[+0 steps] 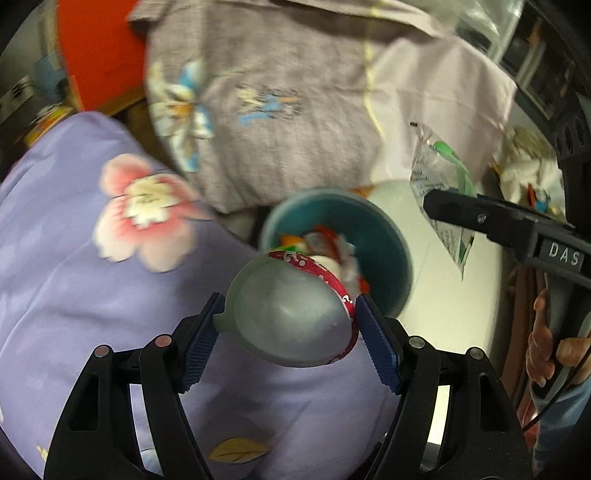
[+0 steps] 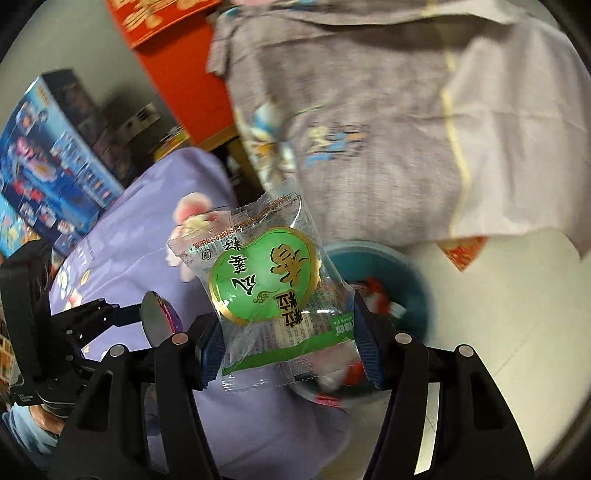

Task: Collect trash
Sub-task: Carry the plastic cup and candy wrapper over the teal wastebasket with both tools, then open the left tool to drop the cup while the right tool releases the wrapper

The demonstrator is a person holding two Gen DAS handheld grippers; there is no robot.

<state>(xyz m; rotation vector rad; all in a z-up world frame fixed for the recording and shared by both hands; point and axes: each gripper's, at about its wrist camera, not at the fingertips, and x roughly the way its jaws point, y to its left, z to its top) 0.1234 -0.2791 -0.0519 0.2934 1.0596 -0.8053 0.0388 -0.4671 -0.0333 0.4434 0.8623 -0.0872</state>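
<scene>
Left gripper (image 1: 286,334) pinches a light, rigid cup (image 1: 291,314) by its sides; right gripper (image 2: 290,343) pinches a limp, slippery wrapper (image 2: 271,288) mid-body

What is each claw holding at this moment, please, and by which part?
Left claw: a lidded plastic cup, gripped across its rim. Right claw: a green-label snack packet, gripped by its side edges near the lower end.

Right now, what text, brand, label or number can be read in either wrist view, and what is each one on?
"DAS": white letters on a black label on the right gripper, seen in the left wrist view.
Large Chinese characters, upside down, on the green label of the snack packet; fine print too small to read.
White marks on the red rim of the plastic cup: blurred.
Red box, gold characters: blurred.
Blue box: unreadable.
</scene>
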